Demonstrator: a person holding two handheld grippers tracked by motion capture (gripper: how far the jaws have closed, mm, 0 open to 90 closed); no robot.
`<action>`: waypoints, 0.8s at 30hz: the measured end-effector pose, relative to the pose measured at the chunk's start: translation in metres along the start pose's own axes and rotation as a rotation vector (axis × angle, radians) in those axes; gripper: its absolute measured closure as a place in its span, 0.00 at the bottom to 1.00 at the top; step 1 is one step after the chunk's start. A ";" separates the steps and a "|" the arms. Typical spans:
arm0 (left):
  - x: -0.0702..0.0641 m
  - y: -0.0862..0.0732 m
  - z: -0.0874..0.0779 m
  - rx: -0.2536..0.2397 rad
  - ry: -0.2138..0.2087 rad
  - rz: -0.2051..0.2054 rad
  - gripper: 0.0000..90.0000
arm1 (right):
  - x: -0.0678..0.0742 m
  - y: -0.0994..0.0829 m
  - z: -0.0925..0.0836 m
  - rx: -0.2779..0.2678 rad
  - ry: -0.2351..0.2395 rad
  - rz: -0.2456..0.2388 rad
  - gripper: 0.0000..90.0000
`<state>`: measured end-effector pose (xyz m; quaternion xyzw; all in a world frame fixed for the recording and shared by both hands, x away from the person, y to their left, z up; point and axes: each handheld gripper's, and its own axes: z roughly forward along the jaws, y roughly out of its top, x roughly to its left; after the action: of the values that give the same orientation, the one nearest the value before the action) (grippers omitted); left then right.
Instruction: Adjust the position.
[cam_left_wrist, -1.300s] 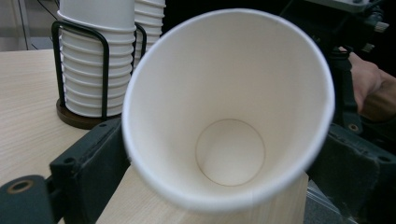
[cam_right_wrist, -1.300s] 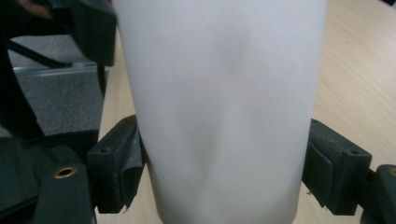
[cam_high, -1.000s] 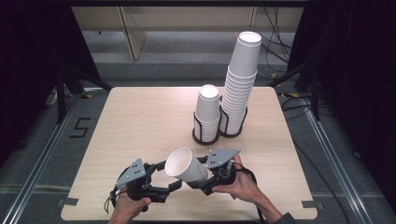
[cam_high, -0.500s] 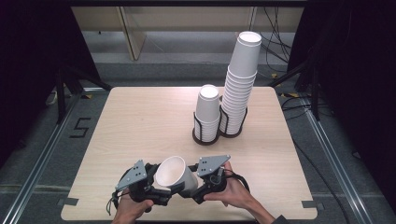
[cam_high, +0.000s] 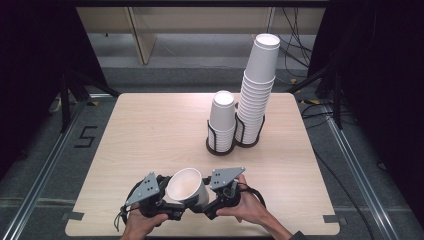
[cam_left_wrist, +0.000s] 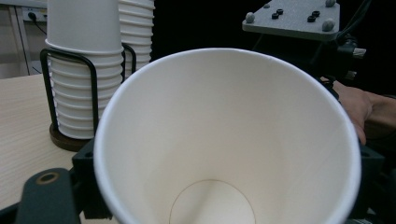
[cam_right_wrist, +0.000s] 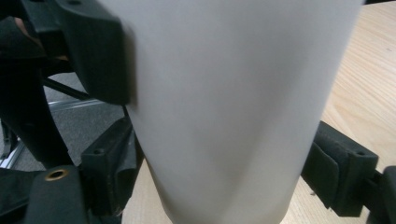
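Cup, lower centre: pinched between both grippers, left jaws just closing onto it, right jaws clamped on its wall.

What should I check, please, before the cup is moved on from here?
1. Right gripper on cup: jaws press both sides of the wall. Ok.
2. Left gripper on cup: jaws have just been closing around it; firm contact cannot tell.
3. Cup shape: rim round, wall undented. Ok.
4. Cup inside: nothing in it. Ok.
5. Short stack and tall stack: upright in holders. Ok.
6. Table between cup and stacks: bare. Ok.
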<state>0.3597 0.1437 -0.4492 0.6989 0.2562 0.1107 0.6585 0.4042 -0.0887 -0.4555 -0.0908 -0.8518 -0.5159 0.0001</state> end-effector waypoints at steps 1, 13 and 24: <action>0.000 0.001 -0.002 0.003 0.012 0.003 0.18 | -0.001 -0.001 -0.001 0.011 -0.010 0.010 0.17; 0.012 0.003 -0.010 0.038 0.229 0.042 0.19 | -0.014 -0.016 -0.029 0.101 -0.195 0.056 0.18; 0.022 0.002 -0.012 0.082 0.353 0.048 0.18 | -0.016 -0.023 -0.056 0.131 -0.321 0.118 0.18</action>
<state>0.3728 0.1652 -0.4500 0.7009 0.3556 0.2367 0.5712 0.4108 -0.1504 -0.4510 -0.2217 -0.8658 -0.4373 -0.0998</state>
